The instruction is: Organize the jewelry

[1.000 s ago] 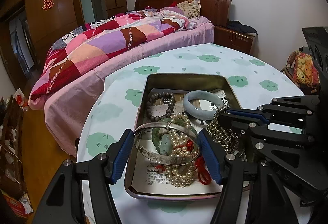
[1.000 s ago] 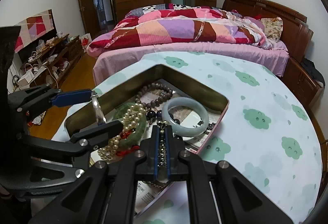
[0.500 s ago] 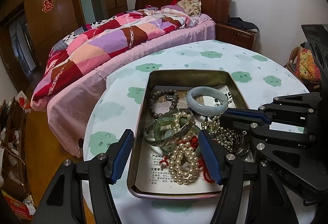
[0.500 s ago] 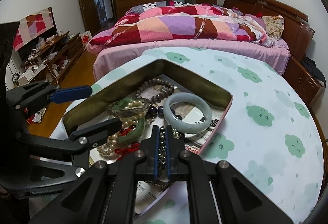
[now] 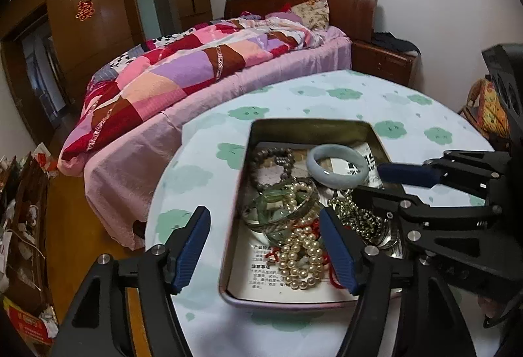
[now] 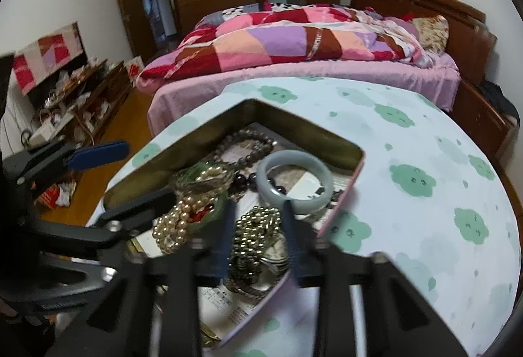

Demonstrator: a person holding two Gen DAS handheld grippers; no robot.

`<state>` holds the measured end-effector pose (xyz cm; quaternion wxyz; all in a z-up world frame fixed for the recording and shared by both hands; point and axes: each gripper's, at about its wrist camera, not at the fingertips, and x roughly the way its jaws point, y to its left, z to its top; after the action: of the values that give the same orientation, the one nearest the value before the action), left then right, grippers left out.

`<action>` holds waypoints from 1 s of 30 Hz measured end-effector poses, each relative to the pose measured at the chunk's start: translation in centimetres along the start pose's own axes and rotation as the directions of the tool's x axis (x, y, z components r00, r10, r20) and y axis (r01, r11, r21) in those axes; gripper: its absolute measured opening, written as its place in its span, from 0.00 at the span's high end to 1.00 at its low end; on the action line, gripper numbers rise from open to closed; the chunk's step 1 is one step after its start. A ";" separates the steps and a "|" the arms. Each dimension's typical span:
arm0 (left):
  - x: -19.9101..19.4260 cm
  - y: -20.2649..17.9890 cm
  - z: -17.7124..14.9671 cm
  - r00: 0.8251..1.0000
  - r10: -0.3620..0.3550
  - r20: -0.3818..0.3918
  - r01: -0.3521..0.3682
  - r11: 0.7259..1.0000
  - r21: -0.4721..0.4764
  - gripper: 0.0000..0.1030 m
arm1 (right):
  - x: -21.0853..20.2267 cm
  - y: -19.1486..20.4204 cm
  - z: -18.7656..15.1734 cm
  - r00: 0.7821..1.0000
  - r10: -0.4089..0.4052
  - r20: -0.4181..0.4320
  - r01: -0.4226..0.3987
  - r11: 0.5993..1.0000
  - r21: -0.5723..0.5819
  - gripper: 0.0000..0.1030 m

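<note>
My right gripper (image 6: pixel 256 233) stands over the near corner of the metal tin (image 6: pixel 330 146), its jaws having just been opening; the beaded metal chain (image 6: pixel 258 226) lies heaped between the blue pads, which no longer press on it. My left gripper (image 5: pixel 264 246) hovers at the tin's near left edge with its jaws wide apart and nothing in them, one finger outside the wall and one over the jewelry.

Everything to be sorted sits inside the tin, on printed paper (image 5: pixel 261 278): a silver bangle (image 5: pixel 281 210) tilted atop a green jade piece and a rope of pearls (image 5: pixel 299 255) tied with red cord, a brown bead bracelet (image 5: pixel 271 166) at the far left, and a pale jade bangle (image 5: pixel 338 166) lying flat at the far right.

I judge the chain and pearls limp and light, prone to slither and snag, so best pinched where the strands bunch. The jade bangle looks rigid, smooth and breakable; I would take it across the band, gently. The tin rests on a round table under a cloud-print cloth (image 6: pixel 425 193), a bed (image 6: pixel 294 40) beyond.
</note>
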<state>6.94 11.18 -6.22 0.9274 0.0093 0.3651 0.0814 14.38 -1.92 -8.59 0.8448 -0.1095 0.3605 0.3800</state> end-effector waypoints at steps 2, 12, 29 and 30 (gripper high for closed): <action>-0.6 0.1 0.2 1.000 0.010 0.009 -0.010 1.000 -0.010 0.24 | -0.7 -0.5 0.1 1.000 -0.001 0.020 0.001 1.000 0.027 0.42; -6.2 -0.2 0.3 0.993 0.039 0.112 -0.038 0.999 -0.013 0.21 | -6.7 -0.4 0.0 0.991 -0.018 0.134 0.009 0.998 0.067 0.26; -9.6 0.6 0.9 0.979 0.058 0.198 -0.047 0.997 -0.061 0.20 | -10.2 -0.3 0.2 0.969 -0.059 0.241 0.043 0.997 0.071 0.20; -9.6 0.7 0.9 0.978 0.059 0.198 -0.047 0.997 -0.063 0.20 | -10.2 -0.3 0.2 0.968 -0.060 0.243 0.044 0.997 0.070 0.19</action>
<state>0.54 10.38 1.03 0.9567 0.0004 0.2673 0.1152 10.09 -7.74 -1.40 0.8956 -0.0441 0.2627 0.3563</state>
